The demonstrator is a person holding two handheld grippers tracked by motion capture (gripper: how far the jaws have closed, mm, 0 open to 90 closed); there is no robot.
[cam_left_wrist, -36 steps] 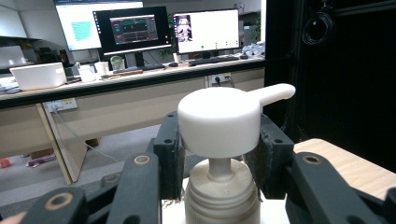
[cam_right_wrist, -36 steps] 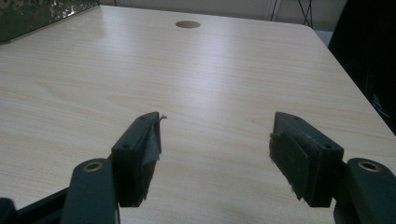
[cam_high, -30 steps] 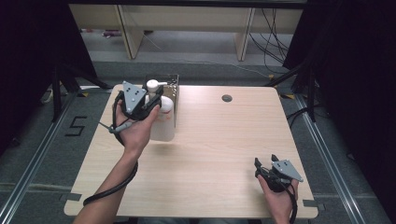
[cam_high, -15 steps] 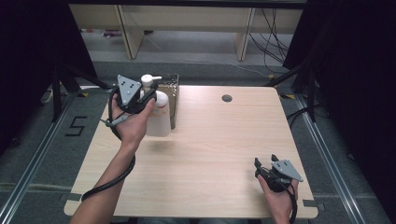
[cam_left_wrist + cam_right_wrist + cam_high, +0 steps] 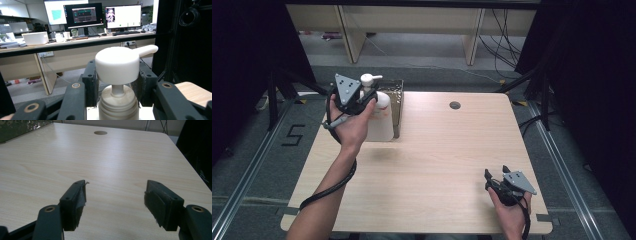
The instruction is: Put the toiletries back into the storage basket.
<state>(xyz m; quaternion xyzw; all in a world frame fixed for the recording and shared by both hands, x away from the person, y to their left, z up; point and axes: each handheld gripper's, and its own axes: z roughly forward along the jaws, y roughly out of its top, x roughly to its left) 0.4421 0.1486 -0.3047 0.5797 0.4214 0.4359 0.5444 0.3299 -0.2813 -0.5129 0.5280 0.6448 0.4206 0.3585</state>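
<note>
White plastic pump bottle (image 5: 378,112) sits in my left gripper (image 5: 362,97), held at the neck just under the pump head (image 5: 117,63). In the left gripper view my two black jaws stand on either side of that neck, their pads close against it below the broad white cap, with the spout (image 5: 146,50) pointing away to the right. The jaws are about half closed, and the bottle fills the gap between them. From the high view, the bottle stands upright at the far left part of the wooden table (image 5: 437,165), its base at or just above the surface; I cannot tell which. It is just beside a dark open-topped box (image 5: 394,102), on that box's left side, touching or nearly so.

My left hand (image 5: 349,125) wraps the gripper body, and its cable (image 5: 332,187) trails back along the forearm towards the near edge.

My right gripper (image 5: 497,177) is well apart from the bottle, at the near right corner of the table, held low by my right hand (image 5: 512,210). Its jaws stand wide with nothing between them, only bare wood grain below. A round hole (image 5: 455,105) lies in the table top at the far side.
</note>
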